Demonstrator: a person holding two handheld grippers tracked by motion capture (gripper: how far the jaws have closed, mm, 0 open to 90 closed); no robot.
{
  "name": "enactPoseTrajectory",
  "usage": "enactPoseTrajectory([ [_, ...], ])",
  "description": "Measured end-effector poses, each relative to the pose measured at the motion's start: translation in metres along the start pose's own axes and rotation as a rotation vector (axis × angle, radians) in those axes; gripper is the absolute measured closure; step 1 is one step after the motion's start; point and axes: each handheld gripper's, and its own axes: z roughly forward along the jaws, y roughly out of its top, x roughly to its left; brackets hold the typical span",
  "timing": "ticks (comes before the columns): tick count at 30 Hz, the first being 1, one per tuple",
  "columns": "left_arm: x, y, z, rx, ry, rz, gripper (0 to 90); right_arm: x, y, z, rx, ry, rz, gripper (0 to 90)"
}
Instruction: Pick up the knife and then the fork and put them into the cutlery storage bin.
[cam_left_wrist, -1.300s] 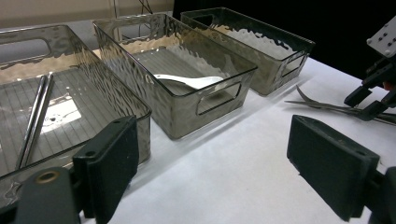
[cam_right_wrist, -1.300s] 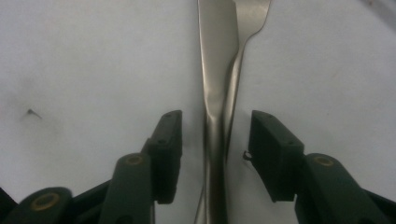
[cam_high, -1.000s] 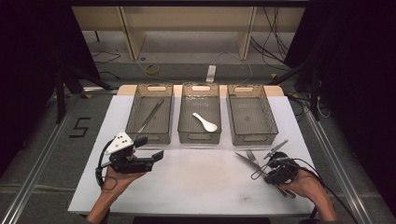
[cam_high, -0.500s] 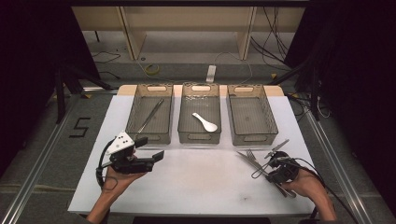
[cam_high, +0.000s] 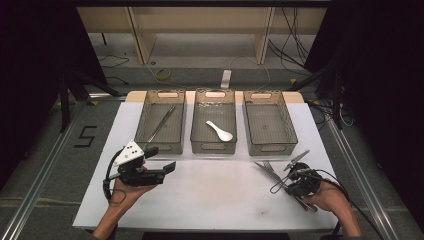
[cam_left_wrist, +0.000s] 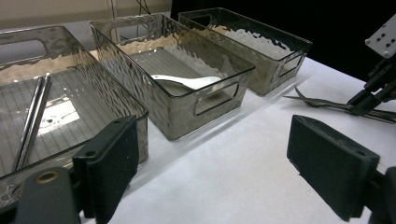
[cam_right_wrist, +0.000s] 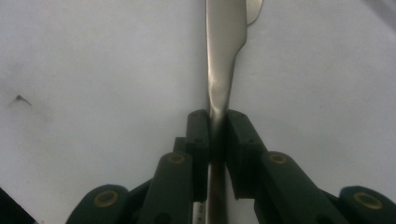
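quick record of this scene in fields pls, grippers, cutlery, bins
right gripper: jaws just closed on a metal knife lying on the table
left gripper: open, holding nothing
fork: on the table beside the knife
left bin: metal chopsticks
middle bin: white spoon
right bin: nothing inside

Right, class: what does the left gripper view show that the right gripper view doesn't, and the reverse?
Left gripper view: three bins, chopsticks in the left one, a spoon in the middle one, and the left gripper with jaws open. Right gripper view: close up, the right gripper, whose jaws have just been closing, its pads pressing on a knife handle. Both: the table, right gripper and knife.
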Motion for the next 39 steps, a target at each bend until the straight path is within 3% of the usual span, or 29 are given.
enactPoseTrajectory([
  [6,0.0,0.0,0.0,0.002,0.0,0.001,16.4,0.0,-0.001,-0.012,-0.06,0.0,-0.006,80.9],
  [21,0.0,0.0,0.0,-0.003,0.003,-0.005,16.4,-0.001,-0.001,-0.035,-0.193,0.054,0.008,80.9],
  [29,0.001,0.0,-0.001,-0.005,0.008,-0.006,16.5,-0.014,0.008,-0.045,-0.285,0.069,0.047,80.9],
  [33,0.001,0.0,-0.001,-0.009,0.006,-0.007,16.4,-0.022,0.017,-0.049,-0.296,0.037,0.048,80.9],
  [39,0.002,0.0,-0.002,-0.02,0.004,-0.02,16.4,-0.034,0.03,-0.056,-0.337,0.03,0.078,80.9],
])
